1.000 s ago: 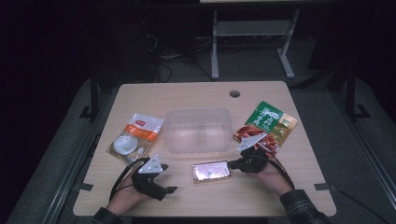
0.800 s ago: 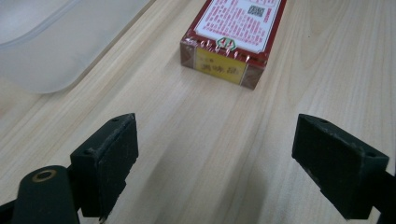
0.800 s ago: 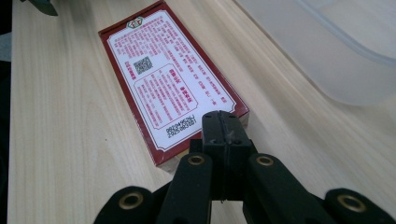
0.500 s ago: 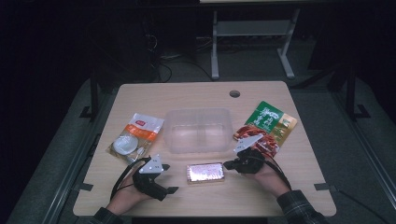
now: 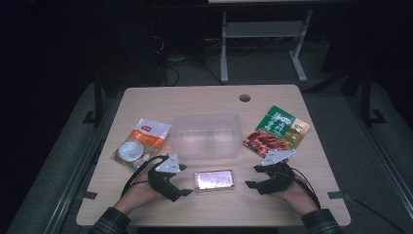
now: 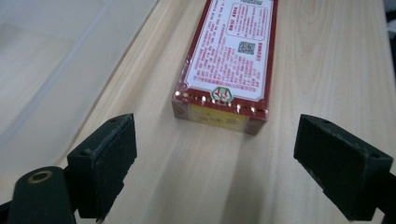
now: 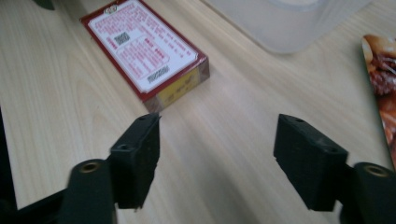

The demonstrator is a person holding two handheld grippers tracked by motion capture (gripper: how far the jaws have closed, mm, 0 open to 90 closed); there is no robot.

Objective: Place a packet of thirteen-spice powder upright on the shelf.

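While both grippers stand beside the small red box [image 5: 214, 180], neither holds it. The right gripper [image 5: 256, 185] has just been opening its jaws; they now stand wide with only bare wood between them, the box lying off their left pad in the right gripper view. The left gripper [image 5: 181, 192] is likewise spread, its pads well apart, the box [image 6: 225, 65] lying flat ahead of them, printed label up.

Risks, as judged from here: the box lies flat and low on the table [image 5: 204, 100], so a grip taken across its narrow end may catch only the upper edge and let it pivot or slide. A pad lowered unevenly could push it along the smooth wood rather than seize it. Two grippers closing from opposite ends may squeeze it askew.

Surroundings: a clear plastic container [image 5: 207, 135] sits just behind the box, empty as far as can be seen; its near wall would meet any low forward carry. An orange-and-white pouch [image 5: 141, 144] lies left of it, a green-and-red food pouch [image 5: 276, 131] right, close to the right gripper.
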